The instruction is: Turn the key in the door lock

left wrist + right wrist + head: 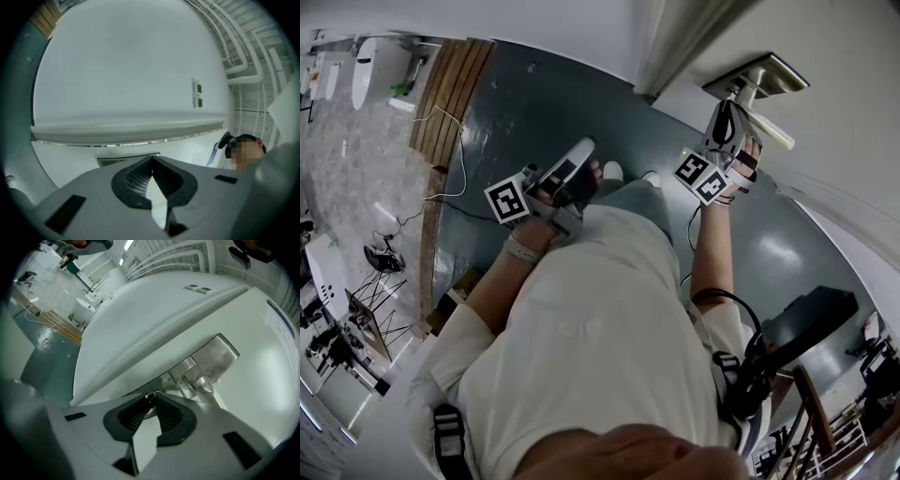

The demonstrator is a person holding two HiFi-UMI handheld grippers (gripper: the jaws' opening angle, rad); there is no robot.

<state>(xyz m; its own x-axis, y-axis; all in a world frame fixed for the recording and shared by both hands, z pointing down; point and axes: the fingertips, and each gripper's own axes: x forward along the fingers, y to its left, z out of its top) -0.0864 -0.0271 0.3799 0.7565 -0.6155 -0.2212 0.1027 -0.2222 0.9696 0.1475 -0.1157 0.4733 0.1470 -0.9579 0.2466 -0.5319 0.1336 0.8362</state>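
1. Right gripper (150, 401): the jaws are nearly together and clamped on the key (150, 397). Only a small dark and metallic piece of the key shows at the jaw tips.
2. Key position: at the door (262, 380), just below the lock plate (218, 357) in the right gripper view and close beside the base of the door handle (199, 380). The keyhole itself cannot be made out.
3. Head view: the right gripper (729, 111) is raised to the lock plate (759, 75), with its tips just under the plate and the handle lever (773, 136) to one side.
4. Left gripper (151, 161): the jaw tips meet with nothing between them.
5. Left gripper position: in the head view the left gripper (581, 155) is held in front of the person's body, well apart from the lock plate and over the dark floor (534, 103).
6. Left gripper view: it faces a white wall carrying two small wall panels (197, 93), away from the lock plate.
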